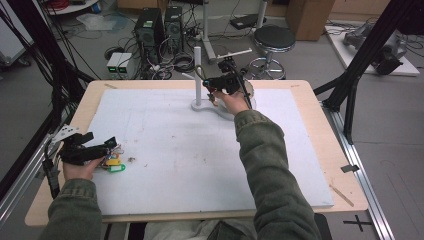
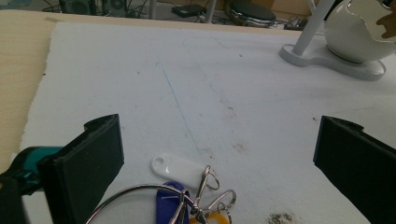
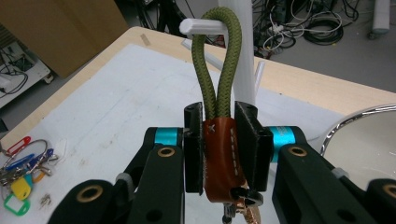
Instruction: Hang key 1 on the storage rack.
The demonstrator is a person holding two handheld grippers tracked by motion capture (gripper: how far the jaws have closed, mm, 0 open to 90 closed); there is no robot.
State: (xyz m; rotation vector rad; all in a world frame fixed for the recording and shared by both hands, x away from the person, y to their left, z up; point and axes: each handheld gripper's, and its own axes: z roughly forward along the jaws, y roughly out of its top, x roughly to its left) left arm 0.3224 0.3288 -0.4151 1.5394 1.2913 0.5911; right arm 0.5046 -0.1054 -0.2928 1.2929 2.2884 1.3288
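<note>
Nowhere legible writing: blank white key tag (image 2: 180, 166)

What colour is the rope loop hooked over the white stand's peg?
Olive green rope loop, braided, joined by a brown leather sleeve; clearest in the right gripper view.

Beyond the right gripper (image 1: 216, 86), a grey floor (image 1: 310, 55) holds a black stool (image 1: 272, 40), two computer towers (image 1: 159, 27) and tangled cables (image 1: 175, 62). Cardboard boxes (image 1: 310, 15) stand farther back to its right. The wooden table (image 1: 325, 130) carries a white foam sheet (image 1: 175, 150); black frame struts (image 1: 370, 45) rise at both sides.
</note>
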